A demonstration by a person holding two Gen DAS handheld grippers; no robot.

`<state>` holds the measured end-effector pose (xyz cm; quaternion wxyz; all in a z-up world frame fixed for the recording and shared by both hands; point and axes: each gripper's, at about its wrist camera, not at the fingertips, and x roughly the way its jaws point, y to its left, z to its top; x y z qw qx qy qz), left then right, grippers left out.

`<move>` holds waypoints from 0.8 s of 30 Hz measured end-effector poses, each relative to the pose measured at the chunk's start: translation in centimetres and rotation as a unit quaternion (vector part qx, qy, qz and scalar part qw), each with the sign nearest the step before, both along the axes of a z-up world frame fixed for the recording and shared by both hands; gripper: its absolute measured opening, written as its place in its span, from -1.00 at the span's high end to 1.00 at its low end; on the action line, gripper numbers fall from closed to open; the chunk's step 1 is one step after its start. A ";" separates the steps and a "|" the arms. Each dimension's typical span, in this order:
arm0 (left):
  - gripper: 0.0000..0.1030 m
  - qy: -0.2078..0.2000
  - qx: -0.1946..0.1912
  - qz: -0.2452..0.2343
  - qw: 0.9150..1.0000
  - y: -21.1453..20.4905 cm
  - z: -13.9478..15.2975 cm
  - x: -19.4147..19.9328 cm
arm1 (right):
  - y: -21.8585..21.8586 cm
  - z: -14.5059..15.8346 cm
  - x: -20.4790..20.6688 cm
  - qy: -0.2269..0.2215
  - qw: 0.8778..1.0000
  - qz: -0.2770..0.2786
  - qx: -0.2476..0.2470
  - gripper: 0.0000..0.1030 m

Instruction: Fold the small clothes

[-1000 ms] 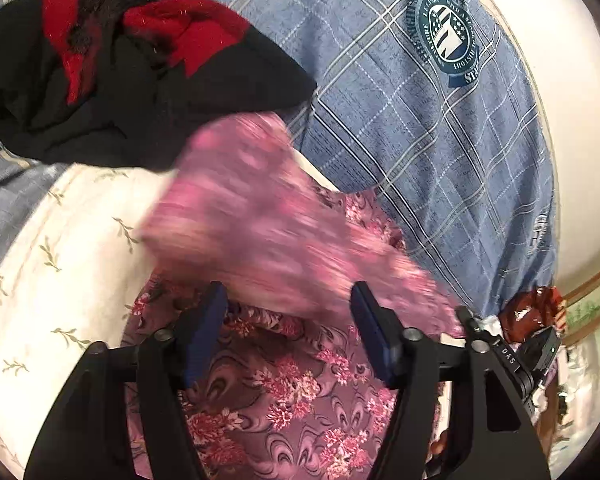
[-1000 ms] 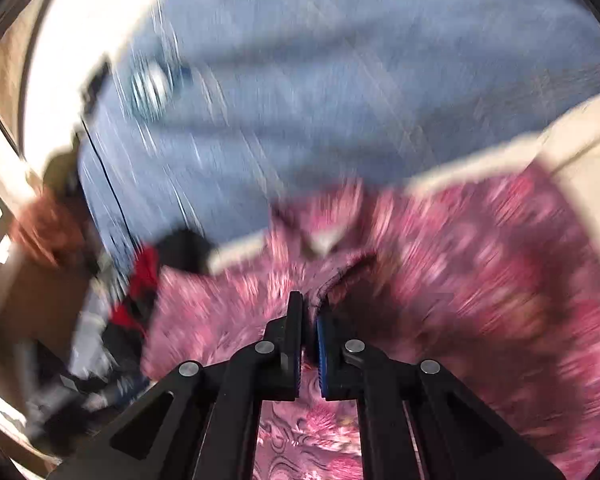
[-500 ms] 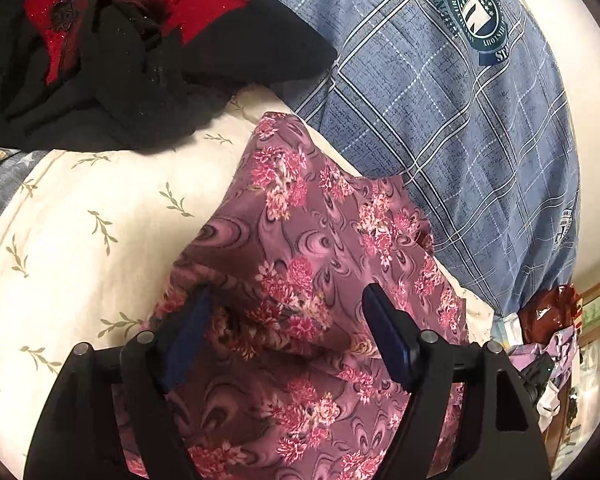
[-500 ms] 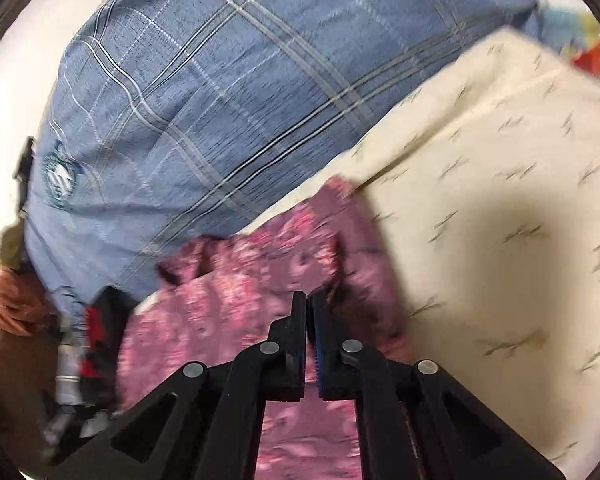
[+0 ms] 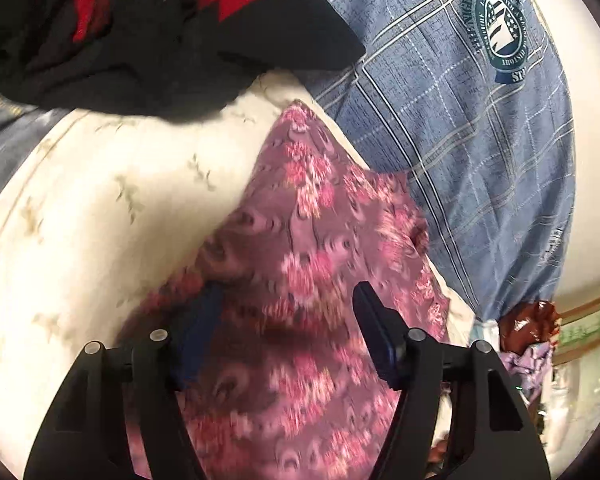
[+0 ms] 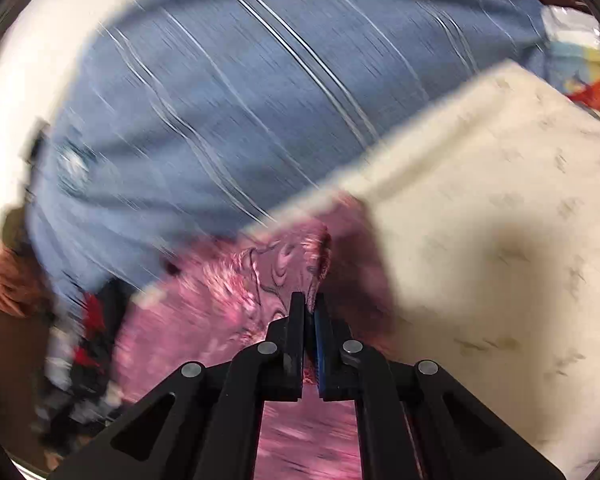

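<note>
A pink-purple floral garment [image 5: 312, 264] lies on a cream leaf-print cloth [image 5: 100, 216]. My left gripper [image 5: 288, 320] is open just above the garment, its fingers spread over the fabric and holding nothing. My right gripper [image 6: 309, 316] is shut on a fold of the floral garment [image 6: 288, 264], pinching its edge near the cream cloth [image 6: 500, 240]. Both views are blurred.
A black and red garment [image 5: 140, 32] lies at the far left edge of the cream cloth. A blue plaid sheet [image 5: 460, 120] with a round emblem covers the bed beyond. Brown and lilac clothes [image 5: 528, 328] sit at the right.
The floral garment was flipped over and laid flat. My right gripper still pinches it and keeps moving. My left gripper has moved lower over the fabric.
</note>
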<state>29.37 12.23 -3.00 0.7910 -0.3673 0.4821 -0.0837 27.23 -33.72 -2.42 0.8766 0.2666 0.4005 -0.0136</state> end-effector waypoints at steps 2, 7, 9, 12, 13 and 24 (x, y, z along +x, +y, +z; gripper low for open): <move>-0.29 -0.004 -0.012 0.006 1.000 0.6 1.2 -1.4 | 0.2 -0.3 -0.7 0.000 1.000 0.006 -0.002 0.90; -0.48 -0.061 0.019 -0.011 0.998 0.2 5.4 -1.6 | -2.0 1.5 -1.4 -0.038 0.997 -0.023 0.061 0.53; -0.49 -0.050 0.091 -0.025 0.994 -1.1 5.3 0.4 | -2.0 1.0 -0.7 -0.031 0.996 -0.020 0.081 0.27; -0.48 -0.008 0.154 -0.055 0.987 -2.7 2.9 3.2 | -0.6 -0.3 1.3 0.010 0.998 0.007 0.067 0.40; -0.48 0.004 0.173 -0.065 0.983 -3.2 2.1 3.7 | 0.2 0.3 1.4 0.008 0.999 0.022 0.036 0.90; -0.57 0.034 0.228 -0.087 0.969 -2.6 -0.2 1.6 | 0.3 1.2 -0.5 -0.019 0.999 0.029 -0.039 0.70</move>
